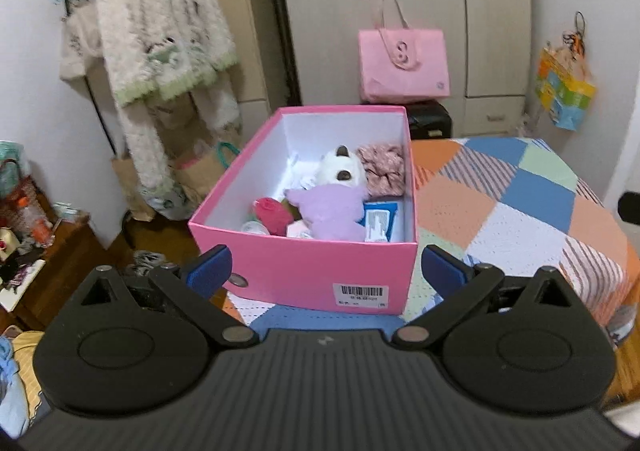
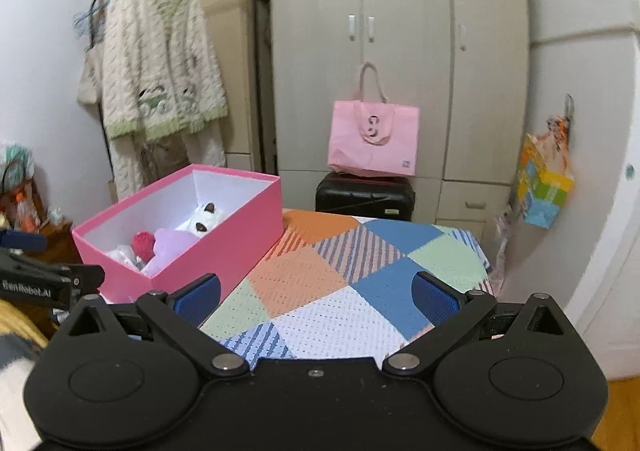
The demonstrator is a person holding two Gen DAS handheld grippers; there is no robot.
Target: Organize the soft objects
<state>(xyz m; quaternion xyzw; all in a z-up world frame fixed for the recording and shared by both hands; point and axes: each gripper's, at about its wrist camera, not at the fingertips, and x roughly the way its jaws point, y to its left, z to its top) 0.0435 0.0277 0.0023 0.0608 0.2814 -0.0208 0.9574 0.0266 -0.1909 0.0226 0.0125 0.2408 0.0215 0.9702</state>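
Both tongs are released and hold nothing. The pink box point(image 1: 320, 271) stands on the patchwork surface point(image 1: 520, 211), just beyond the left tongs point(image 1: 326, 271) and far left of the right tongs point(image 2: 316, 297). Only the left view shows the purple plush point(image 1: 328, 211) beside a blue packet point(image 1: 380, 219).

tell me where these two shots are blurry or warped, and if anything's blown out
Left wrist view: the hanging cardigan is motion-smeared, the pink box fairly sharp, its white inner walls bright but not clipped. Right wrist view: fisheye bends the wardrobe lines and darkens the corners; the bag on the wall is smeared.
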